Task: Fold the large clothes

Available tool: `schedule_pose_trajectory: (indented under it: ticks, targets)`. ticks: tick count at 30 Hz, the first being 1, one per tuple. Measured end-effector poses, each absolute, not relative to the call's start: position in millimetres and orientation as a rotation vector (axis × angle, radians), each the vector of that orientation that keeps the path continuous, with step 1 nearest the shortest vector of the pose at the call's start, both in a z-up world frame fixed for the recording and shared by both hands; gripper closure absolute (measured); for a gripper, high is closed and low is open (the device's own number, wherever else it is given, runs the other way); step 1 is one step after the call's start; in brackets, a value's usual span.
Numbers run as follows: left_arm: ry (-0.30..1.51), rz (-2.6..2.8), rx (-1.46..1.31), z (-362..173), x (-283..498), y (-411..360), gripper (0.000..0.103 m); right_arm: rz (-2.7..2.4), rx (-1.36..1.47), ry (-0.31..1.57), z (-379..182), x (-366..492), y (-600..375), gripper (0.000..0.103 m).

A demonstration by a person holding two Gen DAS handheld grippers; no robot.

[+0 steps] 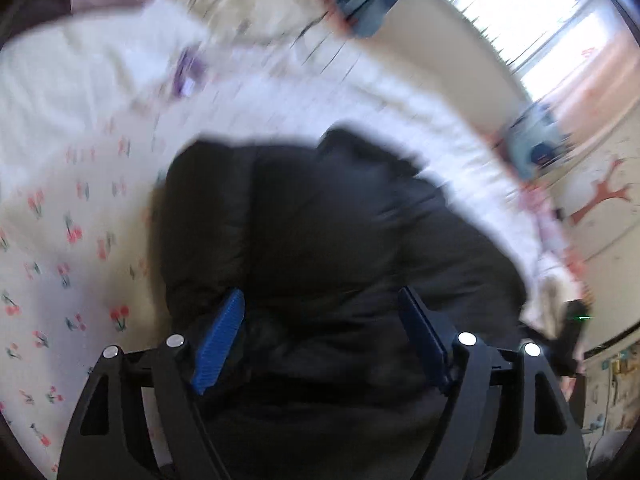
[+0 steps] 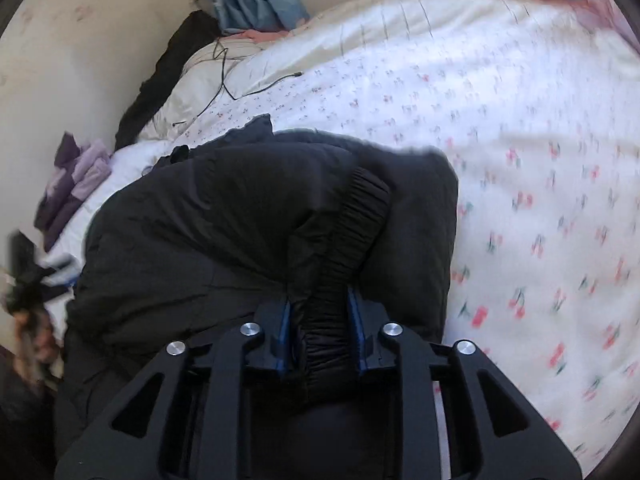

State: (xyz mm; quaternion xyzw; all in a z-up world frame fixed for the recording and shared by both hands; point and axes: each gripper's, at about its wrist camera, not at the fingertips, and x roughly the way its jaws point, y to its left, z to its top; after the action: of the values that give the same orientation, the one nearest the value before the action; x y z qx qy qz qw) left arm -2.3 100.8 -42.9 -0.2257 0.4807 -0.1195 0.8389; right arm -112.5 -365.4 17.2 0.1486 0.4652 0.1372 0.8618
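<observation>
— What's the biggest thing in front of you?

— The bed sheet, white with small red cherries. It spreads out ahead of my right jaws and off to their right, and it also lies to the left of my left jaws.

— And the garment?

— A black padded jacket, bunched up on that sheet. It fills the space between and beyond my left jaws, and in the right wrist view it mounds up ahead and to the left of my right jaws.

— What is your right gripper doing?

— It is clenched on the jacket's ribbed elastic cuff; the gathered black band runs straight out from between the two blue pads.

— And your left gripper?

— Released. The blue pads stand wide apart with jacket fabric beneath and between them; neither pad is pinching it. That view is blurred, so I cannot tell whether they touch the cloth.

— Anything smaller?

— Far ahead-left of my right jaws, purple folded clothes sit at the bed's edge, and a thin black cable trails across the sheet beyond the jacket.
</observation>
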Motion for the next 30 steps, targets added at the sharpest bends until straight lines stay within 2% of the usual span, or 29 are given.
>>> schedule_pose_trajectory:
  ticks: [3, 5, 8, 11, 14, 16, 19, 21, 22, 23, 24, 25, 27, 30]
  targets:
    - [0.999, -0.244, -0.490, -41.9, -8.9, 104.8, 0.027, 0.227, 0.272, 0.894, 44.7, -130.2, -369.6, 0.071]
    - [0.944, -0.261, -0.497, -28.1, -14.9, 106.1, 0.027, 0.194, 0.221, 0.764, 78.9, -143.4, -368.1, 0.056]
    - [0.900, -0.284, -0.487, -13.8, -11.8, 100.0, 0.027, 0.296, 0.164, 0.666, 115.7, -137.2, -341.1, 0.047]
    - [0.903, -0.290, -0.482, -16.4, 0.9, 92.3, 0.026, 0.347, 0.141, 0.789, 98.6, -99.3, -311.2, 0.047]
    - [0.947, -0.265, -0.467, -37.8, 16.7, 87.8, 0.026, 0.231, 0.116, 0.949, 40.0, -62.9, -312.2, 0.050]
    - [0.984, -0.290, -0.476, -55.3, 25.2, 87.3, 0.026, 0.245, 0.214, 1.007, 4.0, -53.8, -327.3, 0.050]
    - [1.012, -0.276, -0.476, -52.2, 19.1, 91.5, 0.026, 0.254, 0.287, 1.005, 7.4, -62.0, -338.5, 0.052]
    - [0.986, -0.319, -0.495, -32.0, -1.1, 107.4, 0.026, 0.305, 0.295, 0.980, 29.1, -83.5, -347.1, 0.049]
    - [0.957, -0.339, -0.506, -19.7, -17.4, 120.9, 0.026, 0.331, 0.300, 0.962, 40.5, -96.8, -354.7, 0.045]
    - [0.937, -0.356, -0.513, -11.4, -32.2, 133.1, 0.026, 0.360, 0.305, 0.938, 54.8, -122.8, -367.7, 0.034]
    - [0.919, -0.376, -0.520, -3.7, -48.9, 146.5, 0.026, 0.378, 0.309, 0.932, 61.3, -139.5, -375.6, 0.029]
    - [0.902, -0.394, -0.534, 4.3, -75.0, 167.3, 0.022, 0.416, 0.327, 0.932, 66.6, -169.5, -389.4, 0.021]
    - [0.889, -0.394, -0.552, 7.3, -113.3, 195.9, 0.016, 0.480, 0.365, 0.959, 64.1, -211.8, -407.1, 0.019]
    - [0.942, -0.388, -0.620, -14.9, -175.6, 238.4, 0.016, 0.534, 0.453, 1.063, 44.6, -285.1, -440.1, 0.019]
